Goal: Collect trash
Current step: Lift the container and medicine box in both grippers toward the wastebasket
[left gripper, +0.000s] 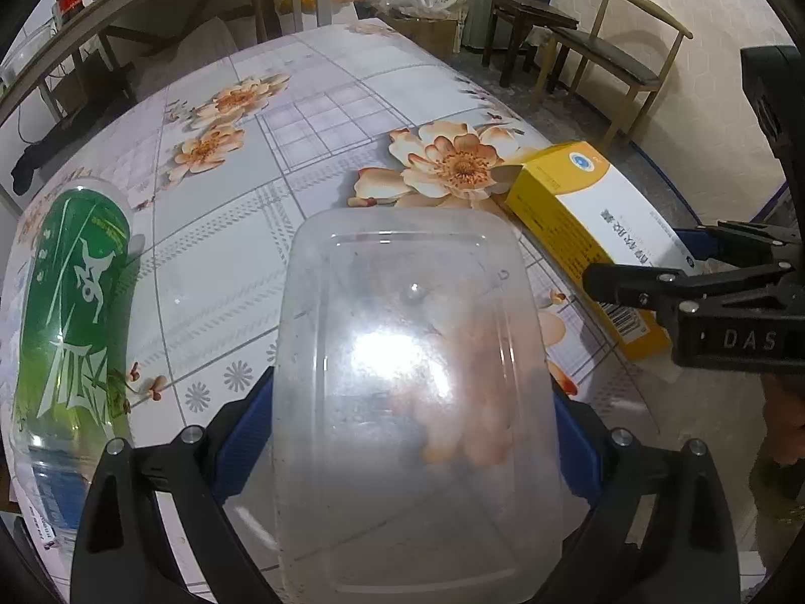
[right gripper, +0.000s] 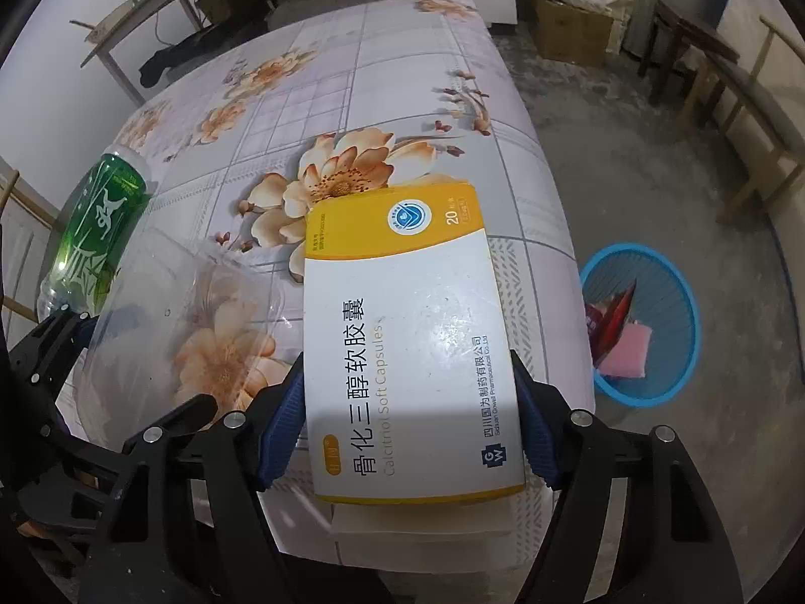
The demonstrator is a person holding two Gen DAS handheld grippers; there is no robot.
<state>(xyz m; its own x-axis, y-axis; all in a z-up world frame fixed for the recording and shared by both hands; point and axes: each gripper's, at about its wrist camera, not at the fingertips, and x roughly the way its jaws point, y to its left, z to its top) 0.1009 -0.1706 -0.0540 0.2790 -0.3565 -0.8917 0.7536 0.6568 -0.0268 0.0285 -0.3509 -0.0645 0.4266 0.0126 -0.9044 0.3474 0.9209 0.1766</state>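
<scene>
My left gripper point(left gripper: 410, 448) is shut on a clear plastic food container point(left gripper: 412, 377), its blue pads pressing both sides; the container also shows in the right wrist view point(right gripper: 166, 312). My right gripper point(right gripper: 407, 423) is shut on a yellow and white medicine box point(right gripper: 412, 332), held at the table's near right edge; the box also shows in the left wrist view point(left gripper: 578, 211). A green plastic bottle point(left gripper: 70, 302) lies on the floral tablecloth point(left gripper: 312, 116) to the left, also in the right wrist view point(right gripper: 95, 236).
A blue waste basket point(right gripper: 649, 322) with red and pink trash stands on the floor right of the table. Chairs point(left gripper: 619, 55) and a stool stand further right. Cardboard boxes and bags point(right gripper: 573, 15) sit beyond the table.
</scene>
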